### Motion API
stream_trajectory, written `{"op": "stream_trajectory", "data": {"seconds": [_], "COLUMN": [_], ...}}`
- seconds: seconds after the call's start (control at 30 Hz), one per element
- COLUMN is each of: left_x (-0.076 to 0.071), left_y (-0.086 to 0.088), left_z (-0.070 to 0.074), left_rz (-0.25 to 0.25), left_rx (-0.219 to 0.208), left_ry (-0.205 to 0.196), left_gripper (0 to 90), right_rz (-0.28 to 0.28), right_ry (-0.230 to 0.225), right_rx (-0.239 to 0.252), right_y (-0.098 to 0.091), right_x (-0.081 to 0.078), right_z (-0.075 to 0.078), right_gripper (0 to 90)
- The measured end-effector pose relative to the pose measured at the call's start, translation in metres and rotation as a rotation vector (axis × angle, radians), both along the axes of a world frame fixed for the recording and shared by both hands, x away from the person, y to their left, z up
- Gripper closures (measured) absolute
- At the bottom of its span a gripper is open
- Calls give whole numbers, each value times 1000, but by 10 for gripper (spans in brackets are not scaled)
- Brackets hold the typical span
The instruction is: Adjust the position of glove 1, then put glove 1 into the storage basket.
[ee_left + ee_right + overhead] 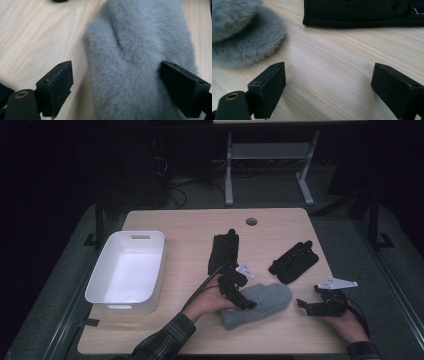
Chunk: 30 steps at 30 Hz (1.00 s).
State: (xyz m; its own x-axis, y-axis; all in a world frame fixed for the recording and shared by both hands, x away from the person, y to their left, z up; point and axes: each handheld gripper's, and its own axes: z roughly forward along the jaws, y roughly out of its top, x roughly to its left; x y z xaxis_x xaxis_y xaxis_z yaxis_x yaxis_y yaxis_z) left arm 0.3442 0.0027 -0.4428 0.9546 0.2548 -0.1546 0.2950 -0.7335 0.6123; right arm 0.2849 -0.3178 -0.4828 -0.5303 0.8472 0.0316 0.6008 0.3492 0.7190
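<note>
Left gripper [117, 85] spread astride grey furry mitten [140, 57]; right gripper [329, 87] spread; no legible writing.

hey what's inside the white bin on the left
Nothing that I can see: the white bin shows a bare white floor in the high view. Its near wall hides a thin strip of the floor just behind it, so that edge stays unchecked.

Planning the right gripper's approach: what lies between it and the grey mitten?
Bare wooden table lies between the right gripper and the grey mitten, seen in the right gripper view.
</note>
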Motion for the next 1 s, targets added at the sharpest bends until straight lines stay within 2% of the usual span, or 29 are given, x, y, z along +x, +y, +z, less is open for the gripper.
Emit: {"op": "stream_trajectory", "data": {"seconds": [0.13, 0.17, 0.37, 0.43, 0.5, 0.57, 0.63, 0.67, 0.7, 0.73, 0.77, 1.0], "left_x": [-1, -2, -2, -4, -4, -3, -4, -4, -3, -3, -2, -1], "left_y": [-3, -6, -9, -11, -11, -10, -10, -10, -10, -10, -9, -7], "left_z": [-5, -7, -11, -12, -12, -12, -12, -11, -11, -11, -11, -9], "left_rz": [-32, -51, -70, -93, -97, -107, -112, -121, -130, -130, -144, -140], "left_rx": [31, 51, 74, 63, 63, 54, 54, 57, 56, 56, 51, 32], "left_ry": [16, 29, 45, 73, 75, 99, 104, 108, 125, 125, 147, 165], "left_gripper": [123, 123, 147, 207, 236, 289, 338, 338, 391, 429, 465, 621], "right_rz": [0, -1, -2, -1, -1, -1, -1, -1, -1, -1, -1, -1], "right_ry": [0, 0, 1, 0, 1, 1, 1, 1, 1, 1, 1, 1], "right_rx": [0, 1, 1, 1, 0, 0, 0, 0, -1, -1, -1, -1], "right_y": [0, 0, 0, 0, 0, 0, 0, 0, 0, 0, 0, 0], "right_x": [0, 0, 0, 1, 1, 1, 1, 1, 1, 1, 1, 1], "right_z": [0, 0, 0, 0, 0, 0, 0, 0, 0, 0, 0, 0], "right_gripper": [122, 122, 122, 122, 122, 122, 122, 122, 122, 123, 122, 123]}}
